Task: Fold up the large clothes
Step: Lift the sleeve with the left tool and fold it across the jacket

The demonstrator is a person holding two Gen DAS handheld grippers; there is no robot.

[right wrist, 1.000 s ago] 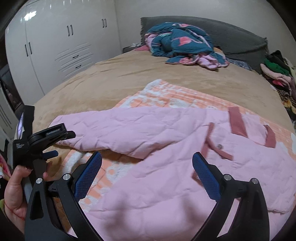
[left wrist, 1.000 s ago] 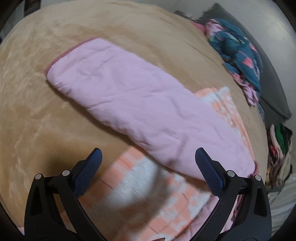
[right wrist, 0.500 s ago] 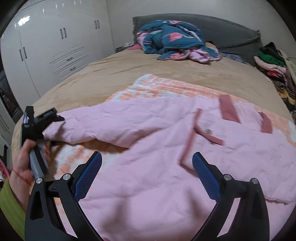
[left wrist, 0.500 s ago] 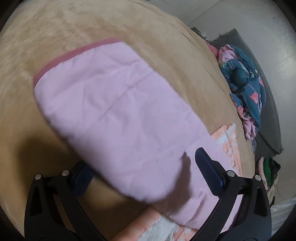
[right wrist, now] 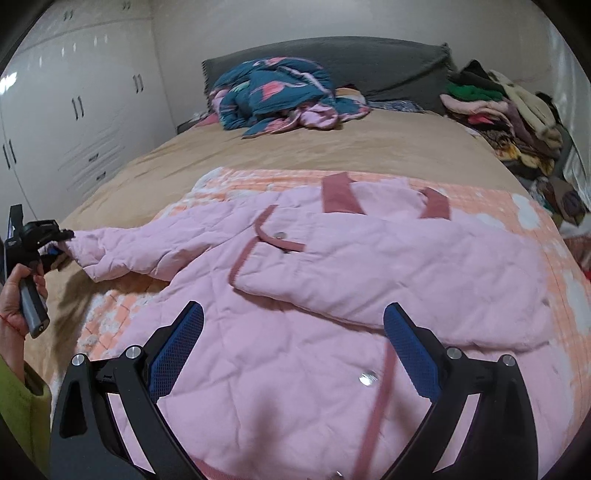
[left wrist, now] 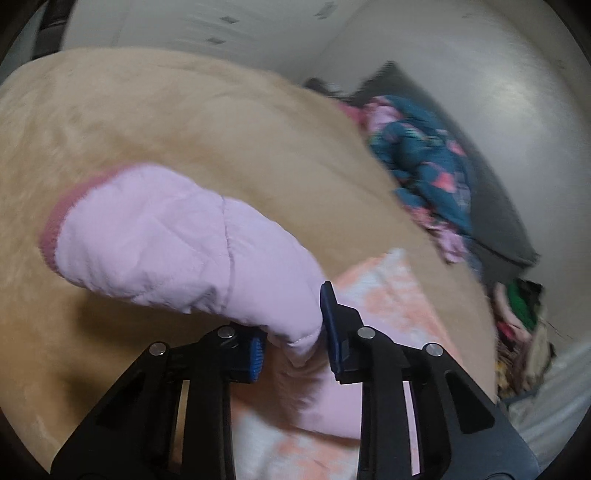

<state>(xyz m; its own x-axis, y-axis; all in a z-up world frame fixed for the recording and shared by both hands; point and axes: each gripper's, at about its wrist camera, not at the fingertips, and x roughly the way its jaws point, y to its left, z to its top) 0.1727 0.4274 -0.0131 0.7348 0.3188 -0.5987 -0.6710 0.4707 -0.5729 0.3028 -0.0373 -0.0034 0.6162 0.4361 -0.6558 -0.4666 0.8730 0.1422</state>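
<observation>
Left gripper, lower centre of its view, jaws just closed, pinching 1 sleeve of quilted pink jacket spread mid-frame on peach checked blanket. Right gripper, lower centre, gaping wide above jacket, holding nothing.

Bedroom with a wide bed and white wardrobes

A tan bedspread covers the bed; a grey headboard stands against the pale back wall. Glossy white wardrobes with dark handles line the left side. A blue patterned quilt lies bunched near the headboard, and a clothes pile sits at the right.
</observation>
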